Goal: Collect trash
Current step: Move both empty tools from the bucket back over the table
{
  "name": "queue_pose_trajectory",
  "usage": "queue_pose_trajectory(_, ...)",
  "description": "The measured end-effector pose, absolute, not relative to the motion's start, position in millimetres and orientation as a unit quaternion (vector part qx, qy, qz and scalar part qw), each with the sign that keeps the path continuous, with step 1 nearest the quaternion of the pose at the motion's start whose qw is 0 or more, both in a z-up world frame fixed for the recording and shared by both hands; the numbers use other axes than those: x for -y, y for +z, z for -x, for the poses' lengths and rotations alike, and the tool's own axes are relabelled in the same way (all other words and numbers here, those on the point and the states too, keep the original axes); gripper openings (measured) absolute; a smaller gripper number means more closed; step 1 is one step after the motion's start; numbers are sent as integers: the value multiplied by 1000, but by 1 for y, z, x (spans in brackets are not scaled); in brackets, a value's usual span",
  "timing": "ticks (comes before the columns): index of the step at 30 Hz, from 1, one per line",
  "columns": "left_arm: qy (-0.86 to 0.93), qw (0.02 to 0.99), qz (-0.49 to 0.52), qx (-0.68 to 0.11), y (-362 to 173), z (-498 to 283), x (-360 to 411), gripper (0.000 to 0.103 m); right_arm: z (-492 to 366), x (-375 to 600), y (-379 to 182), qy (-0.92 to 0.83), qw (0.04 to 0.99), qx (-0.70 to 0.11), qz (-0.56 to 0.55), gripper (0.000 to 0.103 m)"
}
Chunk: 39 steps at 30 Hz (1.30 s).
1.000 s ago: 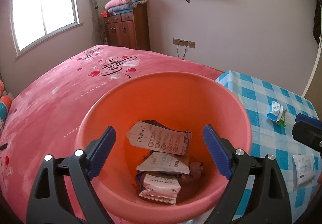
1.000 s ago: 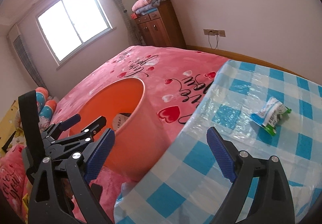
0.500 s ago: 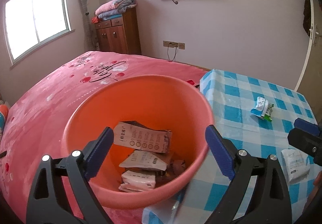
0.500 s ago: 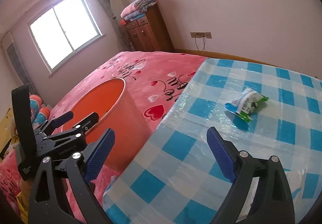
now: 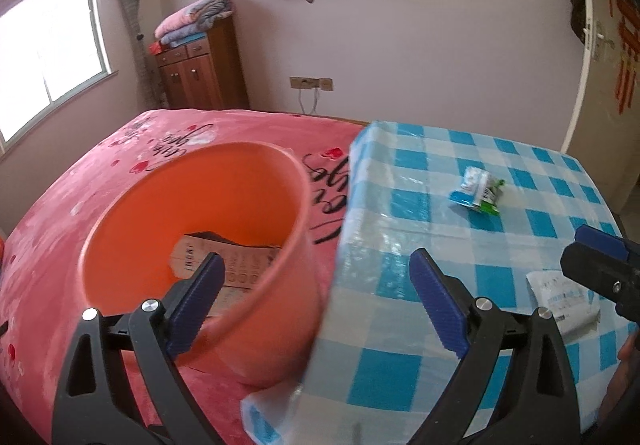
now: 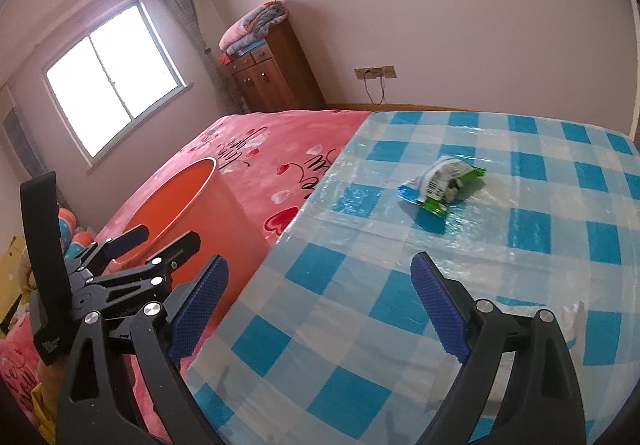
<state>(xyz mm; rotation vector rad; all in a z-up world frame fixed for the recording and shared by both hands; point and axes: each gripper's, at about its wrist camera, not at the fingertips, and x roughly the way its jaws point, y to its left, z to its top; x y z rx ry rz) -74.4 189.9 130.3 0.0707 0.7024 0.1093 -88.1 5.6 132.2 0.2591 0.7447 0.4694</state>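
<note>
Left gripper (image 5: 314, 301): jaws wide, empty, above orange bin's (image 5: 280, 309) rim, beside the table's (image 5: 440, 157) left edge | Right gripper (image 6: 320, 309): equally wide, empty, above checked cloth | Green-and-blue wrapper (image 6: 442, 185) mid-table, white packet (image 5: 564, 295) nearer the front edge, both uncollected | Bin stands close, likely for short drops.

Left gripper (image 5: 316, 301) and right gripper (image 6: 320, 303) tilt downward, jaws wide, empty.

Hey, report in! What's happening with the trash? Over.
Both grippers open, empty. Green wrapper and white packet on checkered table. Orange bin holds wrappers. Nothing blocking.
</note>
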Motion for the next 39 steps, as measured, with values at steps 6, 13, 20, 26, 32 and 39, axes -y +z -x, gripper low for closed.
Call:
queue_pose_trajectory(6,54,938,-62,-338,126,76,-164,97,98,15,126,210,903,-351,-132,92)
queue_pose_trajectory(13,48,937,-81,-335,125,73,-147,97,104,46,116,184,911,-338,-148,95)
queue_pose_trajectory(20,31,936,-93,-337,121,72,-125,97,107,73,102,168,912,-333,-173,95)
queue_pose_trajectory(26,9,936,-92,-341,115,71,-106,97,109,94,94,155,917,-320,-180,96)
queue_pose_trajectory(32,-15,935,-87,-344,109,72,-90,97,110,115,87,153,918,-311,-193,98)
queue_pose_trajectory(39,-42,931,-98,-349,100,72,-66,97,110,133,81,147,916,-315,-202,98)
